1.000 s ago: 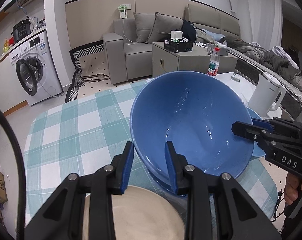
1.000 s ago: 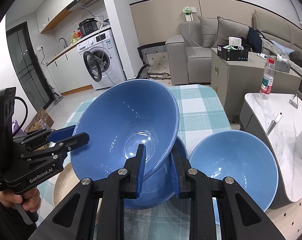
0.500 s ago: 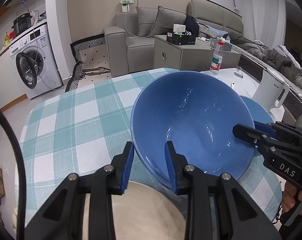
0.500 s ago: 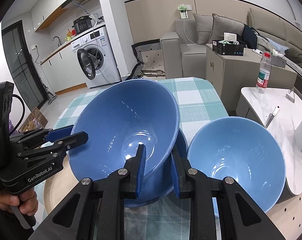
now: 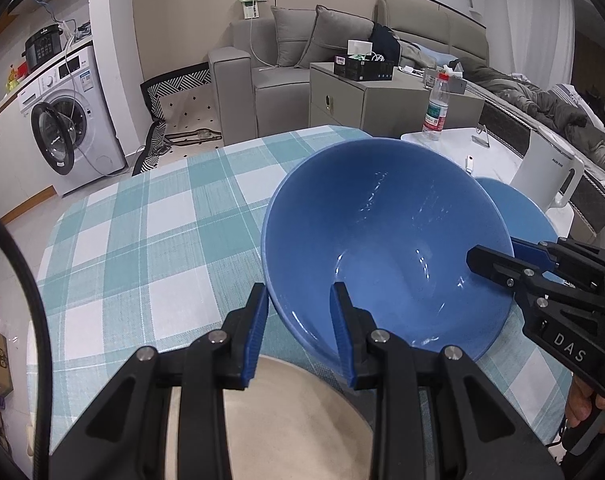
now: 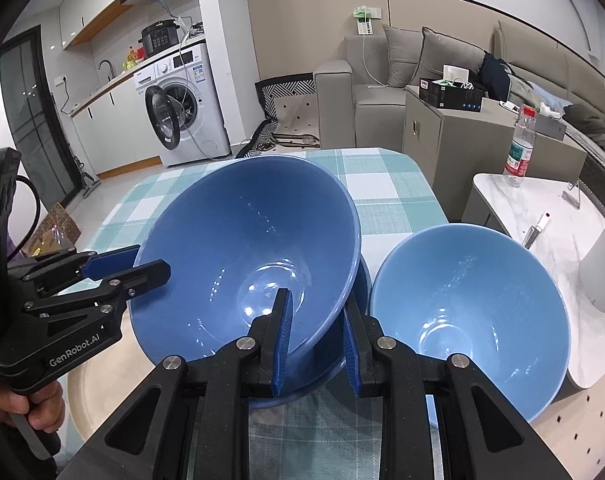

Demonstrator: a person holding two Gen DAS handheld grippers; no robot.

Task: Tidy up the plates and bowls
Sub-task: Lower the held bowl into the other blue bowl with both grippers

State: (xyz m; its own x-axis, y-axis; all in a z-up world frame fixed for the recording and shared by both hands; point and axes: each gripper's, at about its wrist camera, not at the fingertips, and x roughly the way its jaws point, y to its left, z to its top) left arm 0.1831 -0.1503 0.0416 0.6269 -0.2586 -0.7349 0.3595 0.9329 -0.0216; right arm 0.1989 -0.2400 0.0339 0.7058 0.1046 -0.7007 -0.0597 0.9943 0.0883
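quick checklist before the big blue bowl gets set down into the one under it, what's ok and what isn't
1. Left gripper straddles the big bowl's rim: ok.
2. Right gripper straddles the opposite rim: ok.
3. Firm clamp on the rim: cannot tell.
4. Big bowl level: not ok, it is tilted.
5. Lower bowl sits directly beneath: ok.
6. Light blue bowl stands apart from the stack: ok.
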